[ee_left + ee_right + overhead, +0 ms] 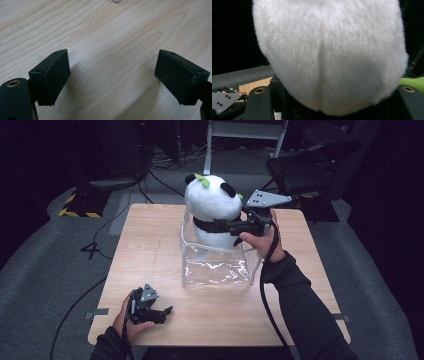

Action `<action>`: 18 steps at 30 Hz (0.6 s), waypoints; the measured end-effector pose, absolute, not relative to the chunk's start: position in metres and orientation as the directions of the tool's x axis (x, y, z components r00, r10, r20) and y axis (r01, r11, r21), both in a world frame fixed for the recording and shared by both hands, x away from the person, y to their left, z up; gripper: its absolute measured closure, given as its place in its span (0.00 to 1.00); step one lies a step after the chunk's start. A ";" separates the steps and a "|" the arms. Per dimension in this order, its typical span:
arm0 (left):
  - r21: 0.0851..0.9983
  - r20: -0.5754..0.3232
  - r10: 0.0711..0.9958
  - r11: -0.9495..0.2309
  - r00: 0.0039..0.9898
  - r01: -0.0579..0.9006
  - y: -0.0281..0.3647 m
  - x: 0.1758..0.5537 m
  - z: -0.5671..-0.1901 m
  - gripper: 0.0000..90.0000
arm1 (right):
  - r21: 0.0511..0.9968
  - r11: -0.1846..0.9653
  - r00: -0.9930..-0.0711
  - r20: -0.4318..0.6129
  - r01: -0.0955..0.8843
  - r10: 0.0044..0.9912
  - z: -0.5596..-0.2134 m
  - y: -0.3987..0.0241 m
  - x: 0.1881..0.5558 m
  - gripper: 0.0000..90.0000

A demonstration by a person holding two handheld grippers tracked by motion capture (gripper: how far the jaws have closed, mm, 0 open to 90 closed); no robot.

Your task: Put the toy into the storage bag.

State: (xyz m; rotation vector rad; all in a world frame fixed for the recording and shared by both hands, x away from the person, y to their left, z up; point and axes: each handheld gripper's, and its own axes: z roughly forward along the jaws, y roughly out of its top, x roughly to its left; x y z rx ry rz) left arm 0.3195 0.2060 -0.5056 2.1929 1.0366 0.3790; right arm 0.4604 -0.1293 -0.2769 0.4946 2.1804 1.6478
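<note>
- Counter: wooden, under both claws.
- Clear bag: upright, open-topped, below the right claw.
- Panda plush: upright, long axis vertical, lower body in the bag.
- Right claw: clamped on the panda's neck.
- Left claw: apart, empty, resting on the counter.

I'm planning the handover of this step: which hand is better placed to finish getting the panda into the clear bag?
Right. The right gripper already clamps the panda at its neck, over the clear bag. The left gripper rests open on the table near the front edge, apart from both.
</note>
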 end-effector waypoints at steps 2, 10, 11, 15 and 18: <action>0.682 -0.023 0.767 -0.457 0.642 0.571 0.206 0.320 -0.506 0.14 | 0.962 0.262 -0.873 -0.067 0.071 0.484 -0.277 -0.131 0.460 0.35; 0.682 -0.023 0.767 -0.457 0.642 0.571 0.206 0.320 -0.506 0.14 | 0.943 0.317 -0.864 -0.074 0.101 0.497 -0.281 -0.132 0.460 0.31; 0.682 -0.023 0.767 -0.457 0.642 0.571 0.206 0.320 -0.506 0.14 | 0.943 0.317 -0.864 -0.074 0.101 0.497 -0.281 -0.132 0.460 0.31; 0.682 -0.023 0.767 -0.458 0.642 0.571 0.206 0.320 -0.506 0.14 | 0.933 0.341 -0.858 -0.082 0.113 0.508 -0.283 -0.133 0.461 0.29; 0.682 -0.023 0.767 -0.457 0.642 0.571 0.206 0.320 -0.506 0.14 | 0.916 0.383 -0.867 -0.092 0.119 0.491 -0.285 -0.131 0.462 0.28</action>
